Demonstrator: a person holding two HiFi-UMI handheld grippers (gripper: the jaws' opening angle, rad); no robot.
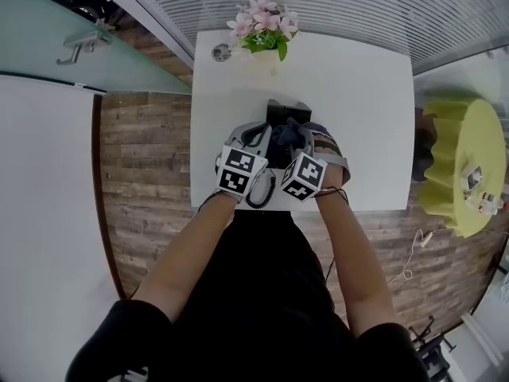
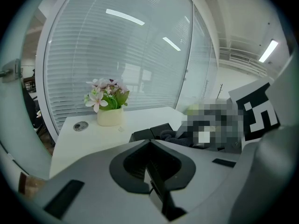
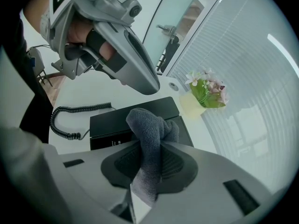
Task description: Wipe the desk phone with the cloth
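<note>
- Desk phone (image 3: pixel 133 113), black and flat-topped, sits near the middle of the white table (image 1: pixel 362 102), close to the person's edge. Both grippers are at its near side.
- Its coiled cord (image 3: pixel 70 121) lies on the table to the phone's left, looping toward the person.
- The cloth (image 3: pixel 150 136) is dark grey and bunched. It stands up between the jaws of the right gripper (image 3: pixel 152 155), which are closed tightly on it.
- The free end of the cloth sticks out past the jaw tips and lies over the phone's near part. Whether it presses on the surface cannot be told.
- From the head view the cloth covers the phone's near half, between the two marker cubes.
- The left gripper (image 2: pixel 150 146) has its jaws brought together with nothing between them.
- It sits just left of the phone, tilted down, with its tip near the phone's far left corner. Contact with the phone cannot be made out.
- A pale pot of pink and white flowers (image 1: pixel 265 32) stands at the table's far edge, well apart from the phone.
- A round metal grommet (image 1: pixel 221 52) is set in the tabletop just left of the pot.
- A yellow round stool (image 1: pixel 465 161) stands on the wooden floor to the right of the table.
</note>
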